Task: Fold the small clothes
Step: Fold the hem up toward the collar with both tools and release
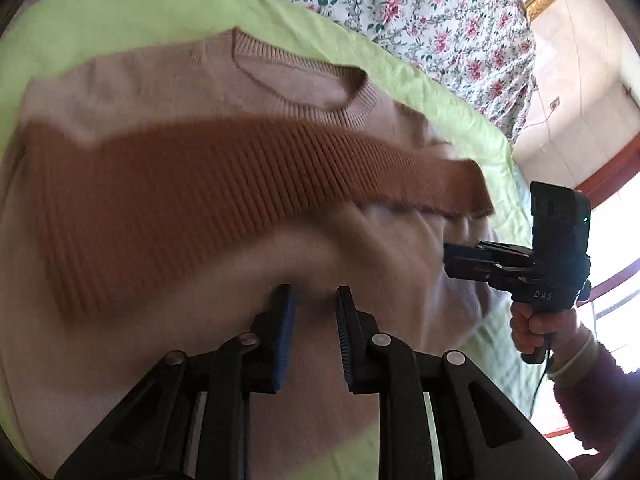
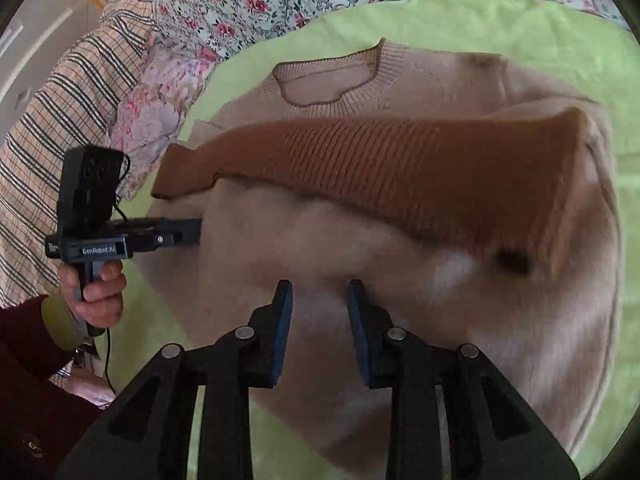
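A pale pink knit sweater (image 1: 168,92) lies flat on a light green cloth (image 1: 100,24), its round neck toward the far side. The lower part is folded up, so the brown ribbed hem band (image 1: 224,168) runs across the chest. My left gripper (image 1: 316,296) hangs over the folded pink body, jaws a little apart and no fabric pinched. In the right wrist view the sweater (image 2: 440,76) and band (image 2: 400,164) show again, and my right gripper (image 2: 319,292) is open just above the fold. Each gripper shows side-on in the other view: the right one (image 1: 452,260) and the left one (image 2: 196,232).
A floral bedsheet (image 1: 420,12) covers the bed beyond the green cloth. Striped plaid fabric (image 2: 60,120) and a flowered pillow (image 2: 160,108) lie to the left in the right wrist view. A hand (image 1: 532,328) in a dark red sleeve holds each handle. A wall and window frame (image 1: 592,120) stand at right.
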Demonstrator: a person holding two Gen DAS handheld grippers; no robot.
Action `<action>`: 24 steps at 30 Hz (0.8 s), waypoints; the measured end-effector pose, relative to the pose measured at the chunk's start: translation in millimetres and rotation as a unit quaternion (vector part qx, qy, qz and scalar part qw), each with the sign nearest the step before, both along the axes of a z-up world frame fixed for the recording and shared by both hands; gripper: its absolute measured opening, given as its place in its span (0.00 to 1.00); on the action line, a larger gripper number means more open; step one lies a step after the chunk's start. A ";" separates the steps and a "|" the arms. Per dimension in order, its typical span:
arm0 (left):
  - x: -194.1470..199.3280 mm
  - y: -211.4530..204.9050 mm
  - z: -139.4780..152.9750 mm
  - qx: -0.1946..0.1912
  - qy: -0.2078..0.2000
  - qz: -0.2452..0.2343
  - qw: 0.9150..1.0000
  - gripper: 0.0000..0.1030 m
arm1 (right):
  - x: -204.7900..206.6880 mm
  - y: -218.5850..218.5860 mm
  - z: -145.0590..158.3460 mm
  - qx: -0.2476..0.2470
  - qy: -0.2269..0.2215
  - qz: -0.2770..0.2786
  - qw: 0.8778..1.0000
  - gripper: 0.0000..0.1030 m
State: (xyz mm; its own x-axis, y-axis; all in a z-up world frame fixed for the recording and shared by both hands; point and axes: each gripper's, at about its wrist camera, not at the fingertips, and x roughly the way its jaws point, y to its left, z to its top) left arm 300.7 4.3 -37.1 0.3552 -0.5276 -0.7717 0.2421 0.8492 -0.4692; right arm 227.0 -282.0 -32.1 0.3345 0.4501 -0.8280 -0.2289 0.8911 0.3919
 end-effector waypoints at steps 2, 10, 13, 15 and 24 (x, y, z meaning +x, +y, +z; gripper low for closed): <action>18.6 10.8 1.0 0.007 -0.012 0.004 1.000 0.15 | 19.7 -12.8 5.3 -0.038 -0.024 -0.021 0.999 0.25; 78.8 107.2 9.5 0.020 -0.040 0.176 0.983 0.14 | 50.3 -90.3 34.0 -0.050 -0.083 -0.218 0.971 0.28; 80.5 120.9 12.9 0.023 -0.047 0.207 0.977 0.15 | 43.8 -87.1 35.0 -0.048 -0.085 -0.226 0.969 0.28; 72.0 124.3 16.4 0.017 -0.052 0.216 0.975 0.19 | 38.4 -84.1 33.0 -0.037 -0.081 -0.229 0.969 0.28; 5.0 93.9 30.5 -0.002 -0.075 0.210 0.975 0.30 | 5.6 -61.6 35.1 -0.011 -0.103 -0.217 0.971 0.28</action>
State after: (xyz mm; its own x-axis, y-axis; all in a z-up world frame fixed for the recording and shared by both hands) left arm 305.7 98.2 -6.7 0.6496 -0.3139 -0.6924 -0.0599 0.8868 -0.4582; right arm 232.6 -343.5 2.9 0.6480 0.2139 -0.7310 0.0976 0.9285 0.3582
